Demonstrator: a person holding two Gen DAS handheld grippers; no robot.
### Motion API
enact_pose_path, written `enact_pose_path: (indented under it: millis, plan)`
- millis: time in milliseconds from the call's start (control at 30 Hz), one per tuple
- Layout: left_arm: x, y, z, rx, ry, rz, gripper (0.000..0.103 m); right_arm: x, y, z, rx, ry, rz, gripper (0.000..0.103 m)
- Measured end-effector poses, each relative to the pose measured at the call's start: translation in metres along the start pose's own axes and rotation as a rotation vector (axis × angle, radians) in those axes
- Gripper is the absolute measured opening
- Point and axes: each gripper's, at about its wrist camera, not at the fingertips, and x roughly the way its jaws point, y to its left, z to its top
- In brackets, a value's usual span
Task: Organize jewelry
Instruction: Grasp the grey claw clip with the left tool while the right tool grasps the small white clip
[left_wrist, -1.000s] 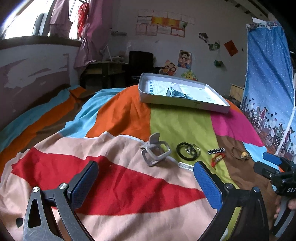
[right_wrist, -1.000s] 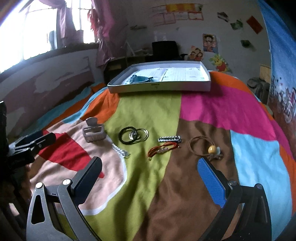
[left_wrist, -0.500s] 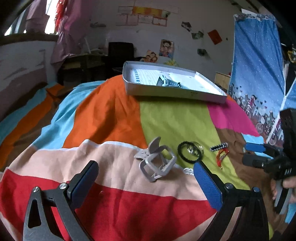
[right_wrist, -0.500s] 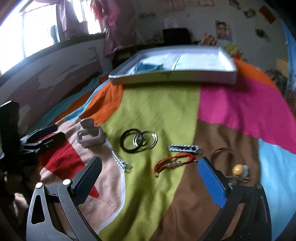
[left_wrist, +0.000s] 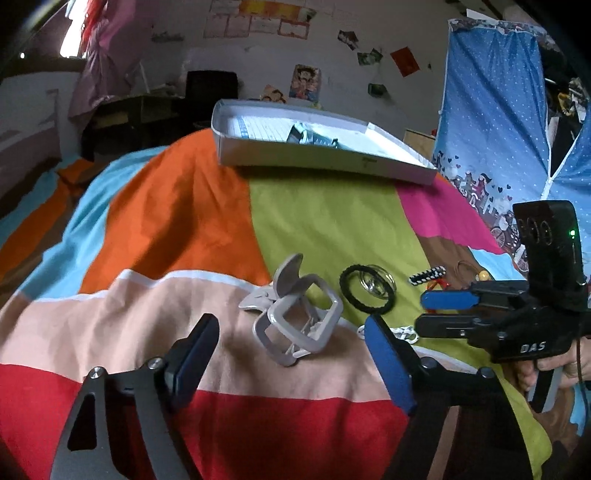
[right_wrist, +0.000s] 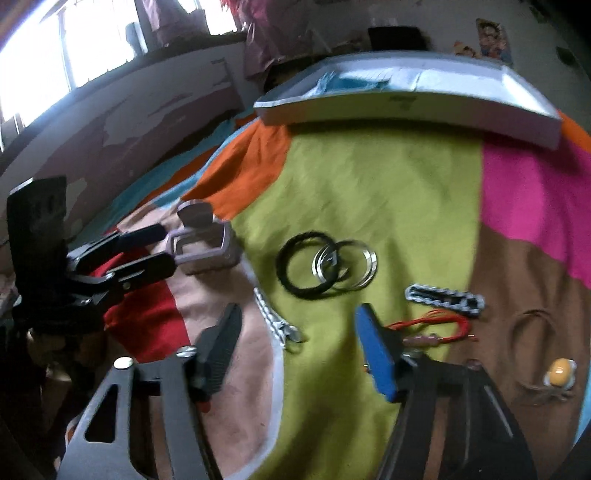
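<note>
both jaws have just been closing: left gripper (left_wrist: 291, 354) and right gripper (right_wrist: 299, 343) angled downward, nothing between them.

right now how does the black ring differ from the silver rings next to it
The black ring is dark, thick and matte; the silver rings are thin and shiny. The black ring is a single loop, while the silver rings are several overlapped. Both lie flat on the green patch of the blanket, touching each other.

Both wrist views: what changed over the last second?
Both tools advanced and dipped toward the jewelry, jaws just closing partway, nothing gripped. Left tool now lines up on the grey claw clip; right tool nears the black-and-white clip. Jewelry and tray unmoved.
</note>
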Motion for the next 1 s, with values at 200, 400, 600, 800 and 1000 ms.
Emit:
enact_pose_path:
  millis: [200,400,600,800,1000]
  plan:
    - [0.013,0.002,0.004,0.002,0.035,0.003,0.079,0.020,0.002,0.001,0.016,0.054,0.022,0.041]
    - [0.013,0.004,0.005,0.003,0.035,-0.024,0.065,0.032,0.008,0.001,-0.010,0.098,0.025,0.021]
    - [0.013,0.001,0.005,0.017,0.051,-0.049,0.049,0.028,0.013,-0.002,-0.021,0.104,0.012,0.020]
    - [0.014,-0.003,0.004,0.030,0.066,-0.065,0.046,0.027,0.014,-0.007,-0.025,0.110,-0.006,0.020]
    - [0.011,-0.009,0.001,0.009,0.088,-0.066,0.041,0.027,0.018,-0.008,-0.022,0.121,-0.028,0.012]
